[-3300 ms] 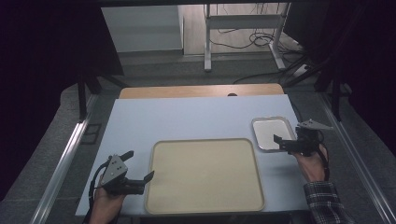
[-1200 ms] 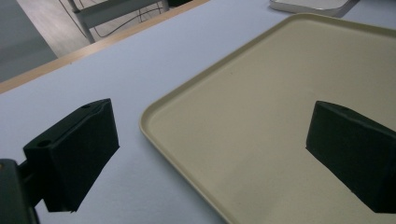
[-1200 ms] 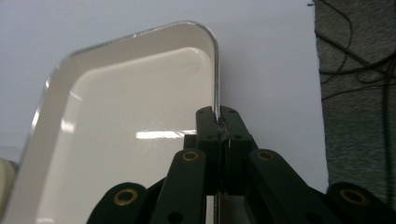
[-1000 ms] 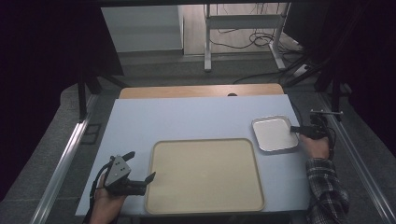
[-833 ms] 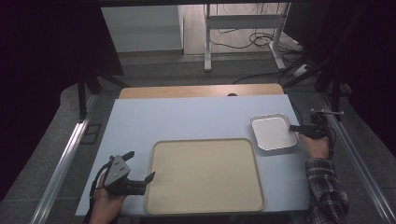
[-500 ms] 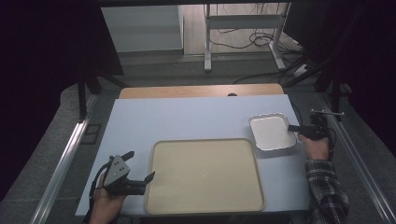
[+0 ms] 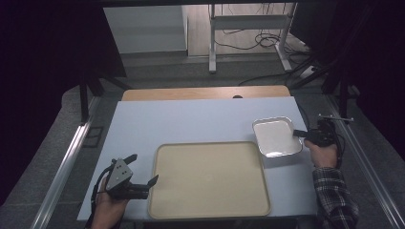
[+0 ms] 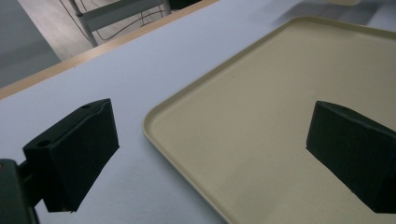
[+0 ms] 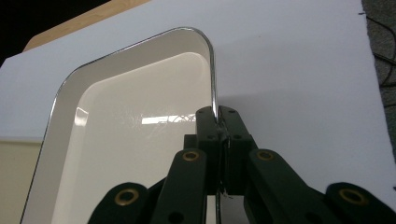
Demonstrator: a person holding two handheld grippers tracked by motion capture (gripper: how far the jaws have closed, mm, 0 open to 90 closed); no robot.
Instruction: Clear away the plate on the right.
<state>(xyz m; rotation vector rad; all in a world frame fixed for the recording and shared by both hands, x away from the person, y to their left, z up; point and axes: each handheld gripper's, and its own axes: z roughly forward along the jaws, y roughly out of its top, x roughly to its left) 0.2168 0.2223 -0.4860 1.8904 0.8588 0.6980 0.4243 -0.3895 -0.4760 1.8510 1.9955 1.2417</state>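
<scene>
Partly cropped, white tray (image 9: 140, 116) rim pinched in right gripper (image 9: 218, 119) jaws; left gripper (image 8: 210, 149) jaws open.

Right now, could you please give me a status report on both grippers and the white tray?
Right gripper shut on white tray rim. Left gripper open beside beige tray. Nothing in the way.

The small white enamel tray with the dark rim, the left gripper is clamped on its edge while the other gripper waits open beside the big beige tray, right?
Not quite: the right gripper clamps the small white enamel tray by its rim, as the right gripper view shows. The left gripper waits open beside the big beige plastic tray.
</scene>
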